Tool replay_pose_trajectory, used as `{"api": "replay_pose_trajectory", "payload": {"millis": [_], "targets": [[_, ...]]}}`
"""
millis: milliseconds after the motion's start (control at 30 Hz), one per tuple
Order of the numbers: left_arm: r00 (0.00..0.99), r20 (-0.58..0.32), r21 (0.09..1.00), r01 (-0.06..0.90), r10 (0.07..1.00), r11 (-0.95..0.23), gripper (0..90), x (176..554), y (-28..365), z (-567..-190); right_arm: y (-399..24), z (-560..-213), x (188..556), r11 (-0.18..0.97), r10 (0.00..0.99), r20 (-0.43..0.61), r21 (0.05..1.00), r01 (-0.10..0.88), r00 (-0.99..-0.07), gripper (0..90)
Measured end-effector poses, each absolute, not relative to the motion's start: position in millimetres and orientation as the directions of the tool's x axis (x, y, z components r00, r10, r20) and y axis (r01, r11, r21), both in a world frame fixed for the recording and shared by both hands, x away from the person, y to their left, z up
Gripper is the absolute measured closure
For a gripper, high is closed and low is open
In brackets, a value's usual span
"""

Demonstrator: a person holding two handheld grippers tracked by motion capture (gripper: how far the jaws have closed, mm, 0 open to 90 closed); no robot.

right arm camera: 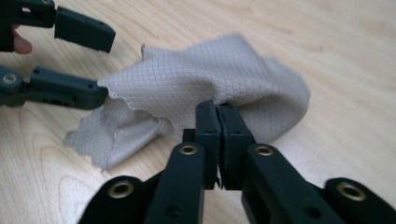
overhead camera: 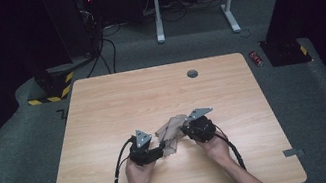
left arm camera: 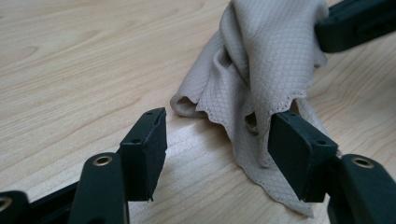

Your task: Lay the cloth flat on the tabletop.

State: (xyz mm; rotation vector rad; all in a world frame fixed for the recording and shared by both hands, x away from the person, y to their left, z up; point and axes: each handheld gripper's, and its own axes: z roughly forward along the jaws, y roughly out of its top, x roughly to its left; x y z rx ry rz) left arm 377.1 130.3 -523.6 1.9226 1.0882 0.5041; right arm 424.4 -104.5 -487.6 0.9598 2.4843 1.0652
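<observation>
Right gripper point(right arm camera: 218, 109): jaws pressed tight together, pinching a fold of the beige waffle-textured microfibre cloth point(right arm camera: 205, 79) and lifting that part into a hump off the table.
Left gripper point(left arm camera: 217, 140): jaws spread wide, nothing clamped; the cloth's scalloped hem hangs by the right-hand pad point(left arm camera: 294, 149), close or brushing it, not squeezed.
Cloth, position: near the person's edge of the light wooden table point(overhead camera: 103, 107), bunched between the two grippers in the high view point(overhead camera: 171, 133); one side raised, the rest trailing flat on the wood.
Weight: judged very light — one pinch carries the raised part without sag in the grip.
Stiffness: soft and limp; it drapes in loose folds and will follow whichever point is pulled.
Slip: the gridded weave looks grippy on the pads, so sliding out seems unlikely; thin layers may bunch double.
Fragility: none to fear, only creasing.
Where to take hold: for the open gripper, the free hem or corner just ahead of its pads, well apart from the other pinch, so the fabric can be stretched out.
</observation>
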Motion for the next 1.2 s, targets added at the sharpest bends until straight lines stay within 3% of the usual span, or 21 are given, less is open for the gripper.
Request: {"api": "replay_pose_trajectory", "payload": {"millis": [367,633,667,700,800,1033,1200], "targets": [[0.548,-0.061,0.827,0.496,0.834,-0.265,39.2,376,130,-524,-65,-455,450,0.554,0.633,-0.056,0.729,0.402,-0.772,89.0],[0.522,-0.048,0.817,0.511,0.851,-0.267,42.3,377,131,-524,-33,-463,468,0.595,0.628,-0.073,0.687,0.417,-0.775,88.3],[0.517,-0.054,0.819,0.513,0.854,-0.259,42.1,377,132,-524,-30,-466,469,0.605,0.629,-0.072,0.671,0.429,-0.774,87.1],[0.516,-0.057,0.819,0.514,0.855,-0.256,42.1,377,133,-524,-26,-474,472,0.623,0.622,-0.070,0.647,0.439,-0.780,79.9],[0.507,-0.061,0.817,0.521,0.860,-0.249,42.2,377,133,-524,-31,-474,467,0.590,0.630,-0.038,0.672,0.447,-0.775,73.2],[0.513,-0.054,0.809,0.525,0.857,-0.264,48.2,378,131,-524,-54,-456,440,0.563,0.620,-0.059,0.728,0.391,-0.782,67.0],[0.507,-0.070,0.796,0.547,0.859,-0.258,54.9,380,131,-525,-70,-469,421,0.585,0.621,-0.078,0.708,0.395,-0.780,64.5]]}}
